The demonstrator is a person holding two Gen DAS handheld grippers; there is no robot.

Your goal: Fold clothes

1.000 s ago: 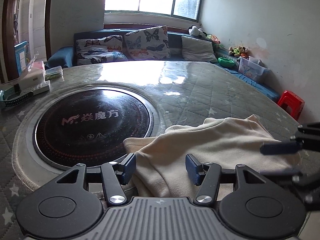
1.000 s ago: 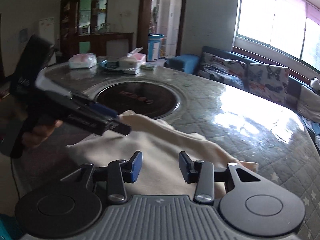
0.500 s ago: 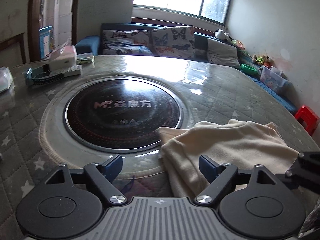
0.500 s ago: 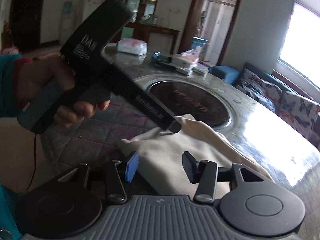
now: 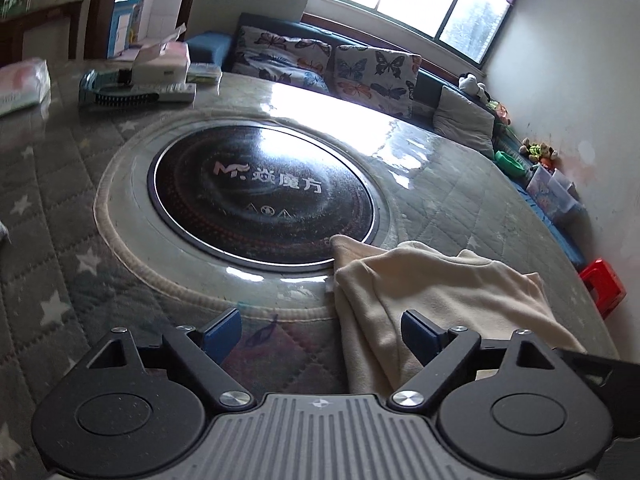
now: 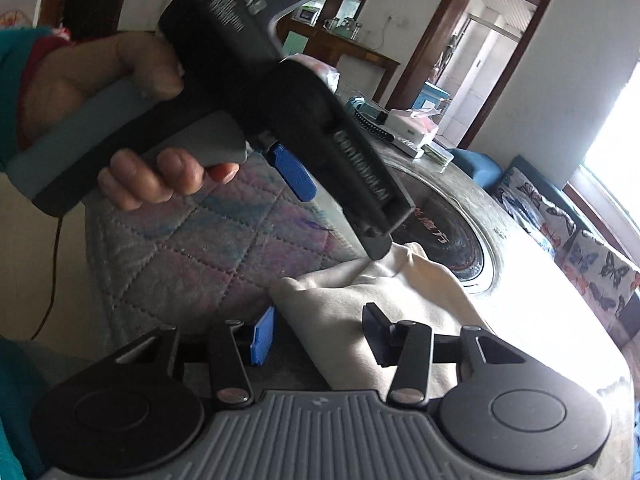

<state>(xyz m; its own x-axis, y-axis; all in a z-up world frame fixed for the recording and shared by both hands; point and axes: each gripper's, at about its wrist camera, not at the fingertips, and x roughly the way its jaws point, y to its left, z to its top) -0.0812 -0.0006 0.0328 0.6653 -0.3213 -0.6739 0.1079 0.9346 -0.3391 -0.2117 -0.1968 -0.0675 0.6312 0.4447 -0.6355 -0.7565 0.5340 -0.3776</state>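
A cream garment (image 5: pixel 436 292) lies bunched on the quilted round table, its left corner touching the rim of the black glass hob. It also shows in the right wrist view (image 6: pixel 384 304). My left gripper (image 5: pixel 322 334) is open and empty, raised over the garment's near left edge; the cloth passes between its fingers without being pinched. My right gripper (image 6: pixel 320 334) is open and empty, low over the garment's near edge. The left gripper's body (image 6: pixel 280 92), held in a hand, fills the upper left of the right wrist view.
The black round hob (image 5: pixel 260 196) sits in the table's middle. A tissue box (image 5: pixel 160 58), a brush (image 5: pixel 120 96) and a wipes pack (image 5: pixel 20 84) lie at the far left. A sofa with butterfly cushions (image 5: pixel 340 64) stands behind. A red stool (image 5: pixel 604 288) is at the right.
My left gripper has pulled back and to the left, opening wider, and the garment's left edge now lies free. My right gripper has swung left towards the garment's near corner.
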